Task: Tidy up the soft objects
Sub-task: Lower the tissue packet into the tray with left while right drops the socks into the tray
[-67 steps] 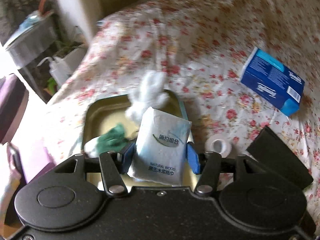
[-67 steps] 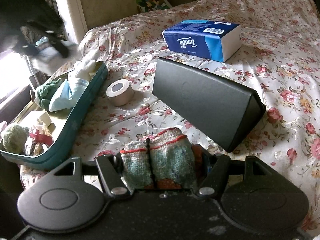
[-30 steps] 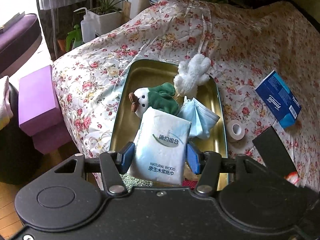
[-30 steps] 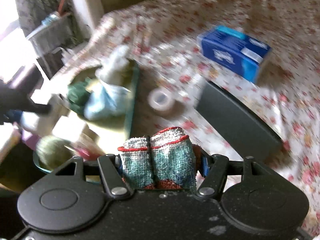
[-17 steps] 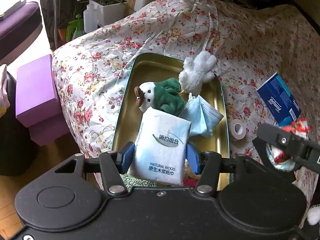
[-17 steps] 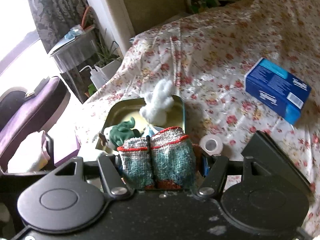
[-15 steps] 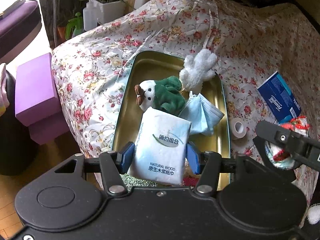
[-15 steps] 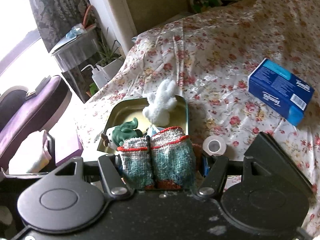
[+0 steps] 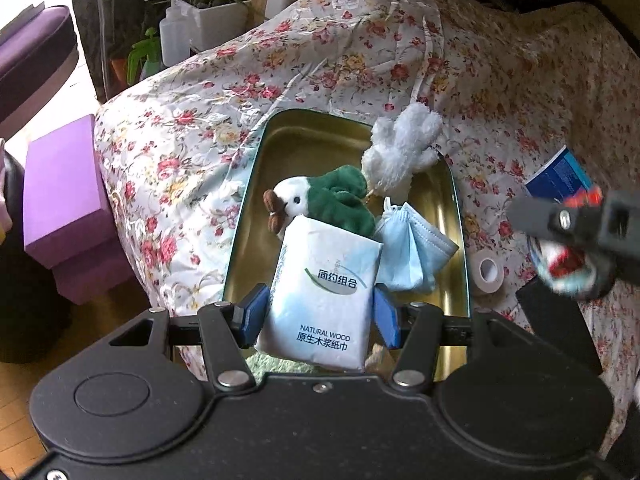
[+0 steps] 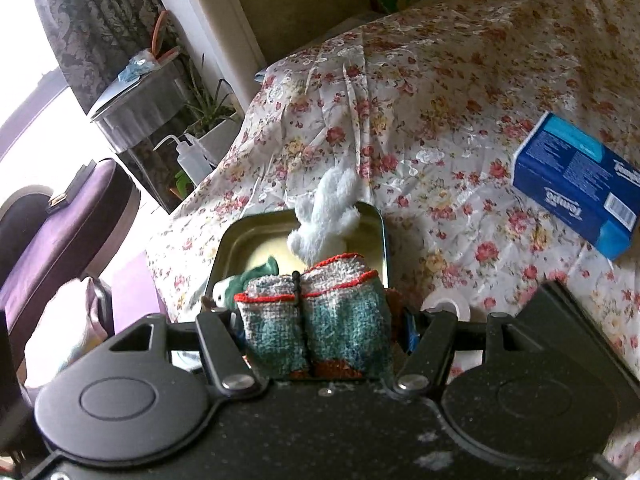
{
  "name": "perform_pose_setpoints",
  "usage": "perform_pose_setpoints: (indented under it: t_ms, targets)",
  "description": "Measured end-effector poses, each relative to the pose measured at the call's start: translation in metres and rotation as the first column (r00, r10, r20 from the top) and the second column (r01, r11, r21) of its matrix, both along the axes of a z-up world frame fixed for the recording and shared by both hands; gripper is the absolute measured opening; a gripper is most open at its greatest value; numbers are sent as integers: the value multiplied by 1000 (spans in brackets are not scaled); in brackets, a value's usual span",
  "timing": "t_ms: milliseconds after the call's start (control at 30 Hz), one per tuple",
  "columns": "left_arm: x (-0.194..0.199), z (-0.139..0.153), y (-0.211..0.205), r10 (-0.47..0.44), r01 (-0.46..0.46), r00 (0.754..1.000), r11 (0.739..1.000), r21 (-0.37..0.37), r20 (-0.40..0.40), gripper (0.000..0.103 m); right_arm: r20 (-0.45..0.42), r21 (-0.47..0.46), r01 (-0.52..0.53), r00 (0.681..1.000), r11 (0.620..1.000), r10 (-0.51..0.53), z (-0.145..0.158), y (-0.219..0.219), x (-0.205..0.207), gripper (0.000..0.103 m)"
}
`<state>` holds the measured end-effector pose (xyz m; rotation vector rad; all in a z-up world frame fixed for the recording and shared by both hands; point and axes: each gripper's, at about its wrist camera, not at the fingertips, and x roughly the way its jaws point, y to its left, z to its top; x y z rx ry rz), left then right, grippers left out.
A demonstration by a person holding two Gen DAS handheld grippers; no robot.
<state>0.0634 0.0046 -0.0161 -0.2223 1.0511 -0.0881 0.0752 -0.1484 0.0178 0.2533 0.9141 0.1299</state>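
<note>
tissue pack (image 9: 320,300) btwn left tongs (image 9: 320,316), clamped

We see a floral cloth (image 9: 320,60) draped over the surface, with a tape roll (image 9: 489,271) and a blue box (image 10: 576,184) lying on it, well apart. Past its edge stand a squeeze bottle (image 9: 174,40), a potted plant (image 9: 218,20), a purple block (image 9: 64,184) and a purple seat (image 10: 60,232).
</note>
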Motion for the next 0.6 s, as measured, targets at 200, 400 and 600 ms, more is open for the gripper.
perform_pose_setpoints:
  t_ms: [200, 400, 600]
  targets:
    - [2, -4, -17, -60, 60, 998, 998, 21, 1, 53, -9, 4, -9, 1000, 1000, 9, 8, 5, 34, 64]
    - [0, -8, -42, -141, 141, 990, 990, 17, -13, 54, -11, -20, -45, 999, 999, 45, 19, 10, 59, 64]
    - [1, -14, -54, -148, 148, 988, 989, 9, -51, 54, -43, -41, -133, 990, 990, 131, 20, 28, 84, 64]
